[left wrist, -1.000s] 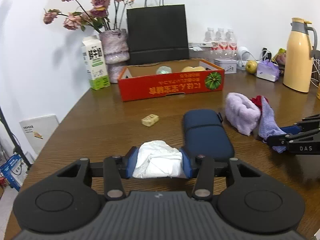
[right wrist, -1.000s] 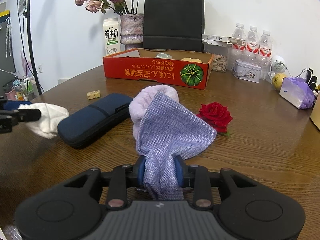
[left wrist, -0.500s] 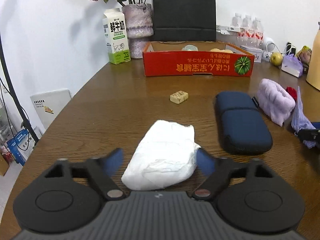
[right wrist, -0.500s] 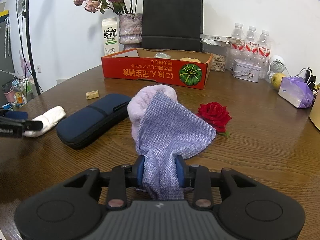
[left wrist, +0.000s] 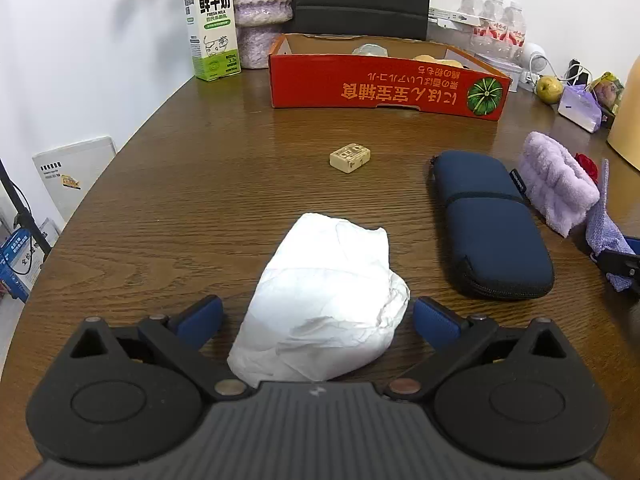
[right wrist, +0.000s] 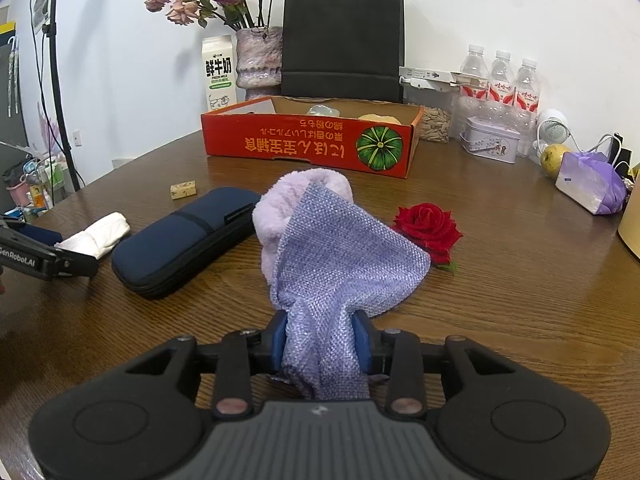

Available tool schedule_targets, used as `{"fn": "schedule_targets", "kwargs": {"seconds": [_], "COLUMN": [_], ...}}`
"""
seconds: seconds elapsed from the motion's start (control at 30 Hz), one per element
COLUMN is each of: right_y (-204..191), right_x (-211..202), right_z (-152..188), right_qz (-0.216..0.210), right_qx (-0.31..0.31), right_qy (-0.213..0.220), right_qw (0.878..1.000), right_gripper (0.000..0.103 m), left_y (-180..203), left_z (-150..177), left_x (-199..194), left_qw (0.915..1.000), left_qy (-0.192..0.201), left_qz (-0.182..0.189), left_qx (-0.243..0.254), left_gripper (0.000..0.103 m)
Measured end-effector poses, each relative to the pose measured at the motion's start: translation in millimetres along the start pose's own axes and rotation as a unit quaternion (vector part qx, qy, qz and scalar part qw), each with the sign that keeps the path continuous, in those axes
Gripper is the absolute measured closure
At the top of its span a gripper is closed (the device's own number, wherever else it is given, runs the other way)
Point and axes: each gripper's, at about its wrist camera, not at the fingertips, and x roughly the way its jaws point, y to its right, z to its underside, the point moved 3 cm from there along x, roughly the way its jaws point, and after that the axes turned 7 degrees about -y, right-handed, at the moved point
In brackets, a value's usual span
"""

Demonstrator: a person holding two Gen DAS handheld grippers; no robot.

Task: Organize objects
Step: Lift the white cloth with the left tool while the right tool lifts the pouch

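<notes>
Sorting looks barely begun: left gripper (left wrist: 316, 316) is spreading its jaws off the white bundle (left wrist: 324, 304) lying on the table (left wrist: 200, 200), right gripper (right wrist: 322, 340) pinches the lilac cloth (right wrist: 344, 256) (case, rose, eraser-like block remain outside the red box (right wrist: 308, 142)).

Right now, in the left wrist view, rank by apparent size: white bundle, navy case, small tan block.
1. white bundle, though it lies nearest the camera
2. navy case, close enough that the order is unsure
3. small tan block
</notes>
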Motion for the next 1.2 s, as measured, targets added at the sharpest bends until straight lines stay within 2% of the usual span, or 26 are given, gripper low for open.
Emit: {"fn": "schedule_targets", "kwargs": {"seconds": [0.47, 0.77, 0.83, 0.9, 1.03, 1.13, 1.2], "right_y": [0.4, 0.1, 0.2, 0.3, 0.6, 0.3, 1.2], "right_x": [0.6, 1.2, 1.3, 1.3, 1.4, 1.7, 1.5], "right_z": [-0.2, -0.4, -0.4, -0.4, -0.5, -0.6, -0.3], "right_qz": [0.0, 0.0, 0.001, 0.001, 0.001, 0.002, 0.004], "right_qx": [0.001, 0.0, 0.0, 0.0, 0.0, 0.0, -0.001], "right_qy": [0.0, 0.0, 0.0, -0.001, 0.0, -0.001, 0.0], "right_qw": [1.0, 1.0, 1.0, 1.0, 1.0, 1.0, 1.0], "right_gripper": [0.067, 0.067, 0.066, 0.066, 0.066, 0.066, 0.066], "left_y": [-1.7, -2.6, -1.3, 1.3, 2.9, 7.3, 10.1], "left_z": [4.2, 3.7, 6.2, 7.9, 9.0, 10.4, 11.1], "left_x": [-2.0, -2.8, -4.8, -9.9, -14.1, -16.4, -17.6], "left_qw": [0.9995, 0.9996, 0.9993, 0.9988, 0.9982, 0.9978, 0.9976], "left_qy": [0.018, 0.015, 0.026, 0.041, 0.053, 0.063, 0.067], "left_qz": [-0.015, -0.014, -0.017, -0.018, -0.009, -0.012, -0.012], "left_qx": [-0.02, -0.02, -0.021, -0.021, -0.028, -0.02, -0.017], "left_gripper": [0.0, 0.0, 0.006, 0.031, 0.035, 0.043, 0.044]}}
